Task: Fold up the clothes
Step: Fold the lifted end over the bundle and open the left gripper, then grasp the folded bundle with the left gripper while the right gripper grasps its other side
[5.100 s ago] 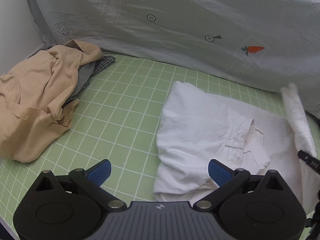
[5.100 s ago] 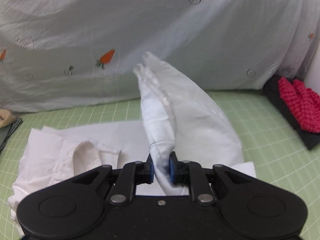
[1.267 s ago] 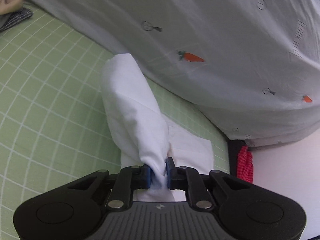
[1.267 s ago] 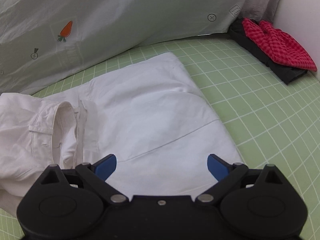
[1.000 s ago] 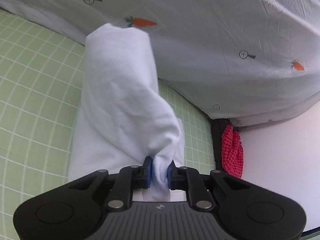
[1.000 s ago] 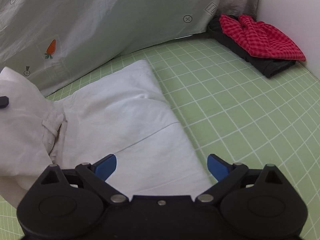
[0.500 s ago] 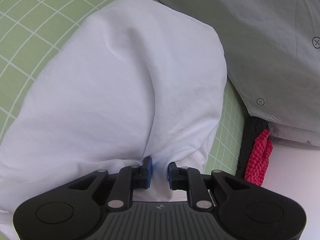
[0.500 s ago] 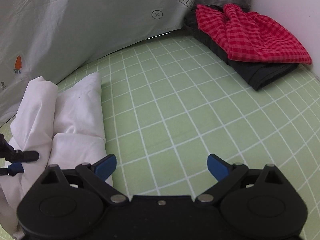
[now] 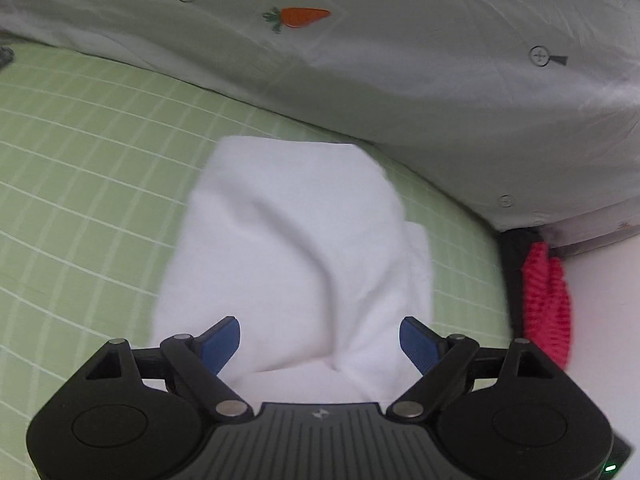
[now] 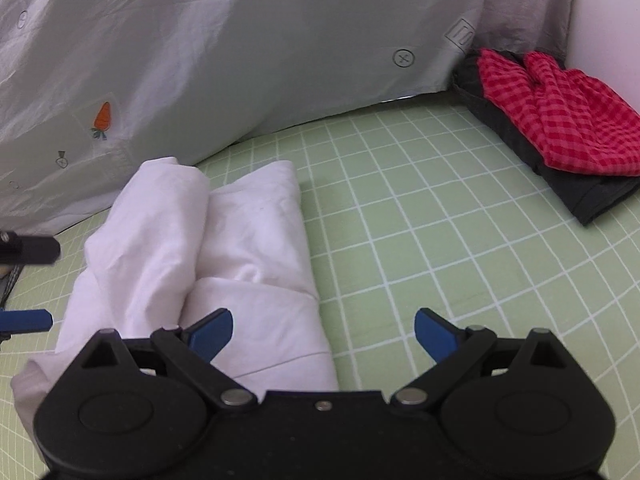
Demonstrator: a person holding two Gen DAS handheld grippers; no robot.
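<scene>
A white garment [image 9: 296,248] lies folded over itself in a puffy bundle on the green grid mat [image 9: 80,168]. My left gripper [image 9: 320,340] hovers over its near edge; its jaws are opening wide and the cloth lies below them, free of the blue pads. In the right wrist view the same white garment [image 10: 224,248] sits at the left on the green grid mat [image 10: 420,220]. My right gripper [image 10: 323,332] is open over the bundle's right edge, holding nothing. The left gripper's blue fingertip [image 10: 26,320] shows at the far left edge of that view.
A grey sheet with carrot prints [image 9: 400,60] hangs along the back, also the backdrop [image 10: 200,60] in the right wrist view. A red checked cloth on dark folded clothes [image 10: 560,128] lies at the far right by a white wall; the same red cloth [image 9: 546,296] shows in the left wrist view.
My left gripper carried the lifted white fold over, laid it on the bundle and let go, its jaws spreading wide. The right gripper stayed open and shifted slightly.
</scene>
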